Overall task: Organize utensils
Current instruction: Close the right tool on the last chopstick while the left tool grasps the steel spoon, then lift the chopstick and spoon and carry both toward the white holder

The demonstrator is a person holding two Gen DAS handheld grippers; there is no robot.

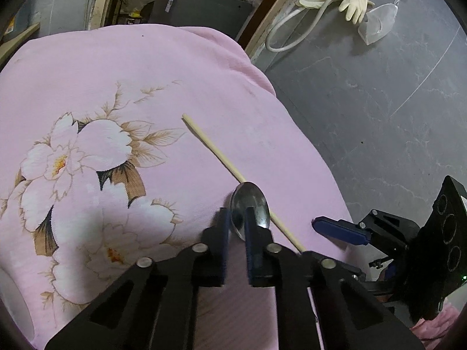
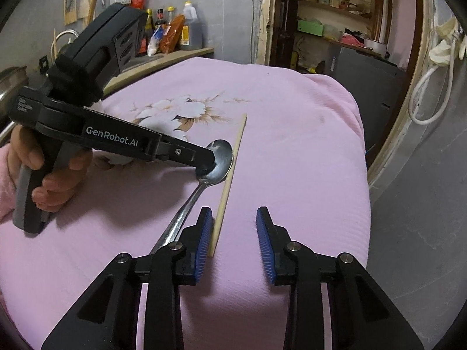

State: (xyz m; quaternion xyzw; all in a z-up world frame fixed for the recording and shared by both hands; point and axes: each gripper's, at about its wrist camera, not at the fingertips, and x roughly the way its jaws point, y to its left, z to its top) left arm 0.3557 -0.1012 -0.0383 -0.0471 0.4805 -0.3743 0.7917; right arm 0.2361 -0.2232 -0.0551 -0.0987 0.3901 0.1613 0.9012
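Right wrist view, left to right: a hand (image 2: 43,172) steers the left gripper (image 2: 208,164), clamped on the spoon (image 2: 217,162) bowl at eleven o'clock, probably for lifting. The chopstick (image 2: 229,183) lies on the pink cloth (image 2: 292,145), touching the spoon. The right gripper (image 2: 235,236) stands apart, the chopstick's near end just inside its left pad.

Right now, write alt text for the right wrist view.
The left gripper, held in a hand, is shut on the bowl of a metal spoon lying on a pink flowered cloth. A wooden chopstick lies beside the spoon, between the right gripper's open blue fingers.
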